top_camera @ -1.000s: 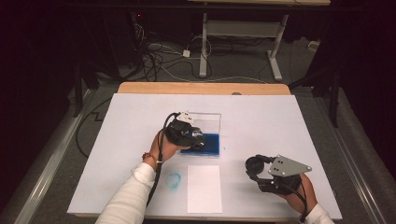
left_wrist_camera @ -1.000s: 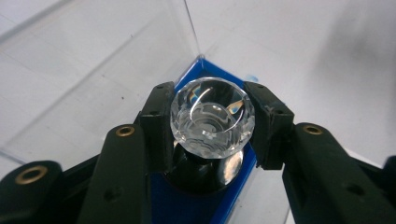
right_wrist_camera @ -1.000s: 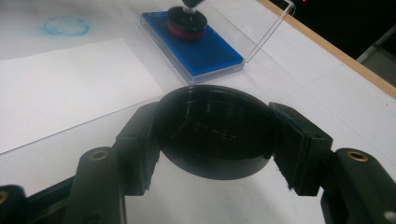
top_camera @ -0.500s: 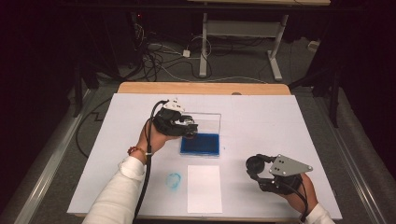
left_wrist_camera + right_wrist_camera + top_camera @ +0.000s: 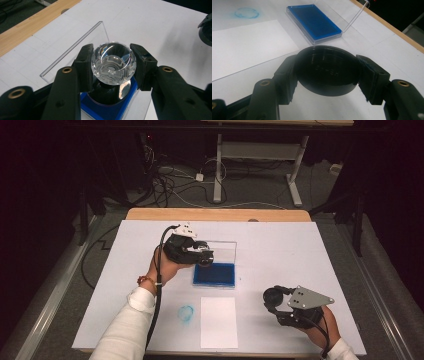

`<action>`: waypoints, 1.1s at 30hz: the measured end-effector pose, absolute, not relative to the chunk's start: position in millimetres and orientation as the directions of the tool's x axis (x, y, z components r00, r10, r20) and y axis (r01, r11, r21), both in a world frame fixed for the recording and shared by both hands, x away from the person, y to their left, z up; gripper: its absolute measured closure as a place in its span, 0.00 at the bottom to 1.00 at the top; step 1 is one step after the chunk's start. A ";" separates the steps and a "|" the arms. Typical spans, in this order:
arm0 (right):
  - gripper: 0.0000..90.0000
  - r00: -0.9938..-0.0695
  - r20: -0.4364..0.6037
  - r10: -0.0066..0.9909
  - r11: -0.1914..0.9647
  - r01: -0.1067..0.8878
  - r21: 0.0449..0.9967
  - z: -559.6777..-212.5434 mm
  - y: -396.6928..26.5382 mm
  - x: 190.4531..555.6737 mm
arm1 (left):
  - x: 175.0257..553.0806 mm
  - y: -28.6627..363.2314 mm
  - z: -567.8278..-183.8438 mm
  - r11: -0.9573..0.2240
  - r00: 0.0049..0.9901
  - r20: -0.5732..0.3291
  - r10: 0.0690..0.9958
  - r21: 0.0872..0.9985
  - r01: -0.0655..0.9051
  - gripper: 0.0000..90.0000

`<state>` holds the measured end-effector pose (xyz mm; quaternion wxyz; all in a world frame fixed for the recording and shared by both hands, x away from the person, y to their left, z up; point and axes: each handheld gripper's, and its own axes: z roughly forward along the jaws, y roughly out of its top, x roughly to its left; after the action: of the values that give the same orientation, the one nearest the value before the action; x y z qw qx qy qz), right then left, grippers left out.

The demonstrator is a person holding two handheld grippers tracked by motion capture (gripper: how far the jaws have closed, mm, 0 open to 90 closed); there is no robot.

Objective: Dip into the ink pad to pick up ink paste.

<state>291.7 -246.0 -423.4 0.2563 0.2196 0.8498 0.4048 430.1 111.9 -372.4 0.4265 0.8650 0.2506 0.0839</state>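
Ink from the blue pad (image 5: 215,274) is probably already on the stamp (image 5: 113,63), whose faceted crystal knob my left claw (image 5: 202,257) grips, just above the pad's far left corner, clear lid (image 5: 222,251) upright behind. My right claw (image 5: 274,299), near right on the bench (image 5: 300,245), is clamped on the black round cap (image 5: 328,72). One blue ring (image 5: 186,314) marks the bench left of the white sheet (image 5: 218,321). Pressing onto that blank sheet looks like what remains, then recapping.

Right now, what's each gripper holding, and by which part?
The left gripper clamps the stamp by its faceted clear knob, above the blue ink pad. The right gripper grips the round black cap by its rim.
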 end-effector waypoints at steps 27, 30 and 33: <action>0.43 -0.768 -0.281 0.576 0.603 0.167 0.780 -426.7 -244.7 293.0 | 437.7 104.7 -436.1 -0.503 0.840 -0.146 0.522 0.743 0.442 0.61; 0.43 -0.769 -0.280 0.575 0.603 0.167 0.780 -426.8 -244.8 293.0 | 437.4 105.5 -437.2 -0.503 0.843 -0.146 0.518 0.745 0.438 0.61; 0.43 -0.768 -0.279 0.576 0.602 0.168 0.780 -426.8 -245.0 293.0 | 436.9 105.2 -439.2 -0.485 0.836 -0.161 0.524 0.751 0.448 0.61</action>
<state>293.0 -245.0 -426.8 0.2621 0.2175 0.8559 0.3892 436.9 105.2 -439.2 0.4218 0.8604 0.2825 0.0451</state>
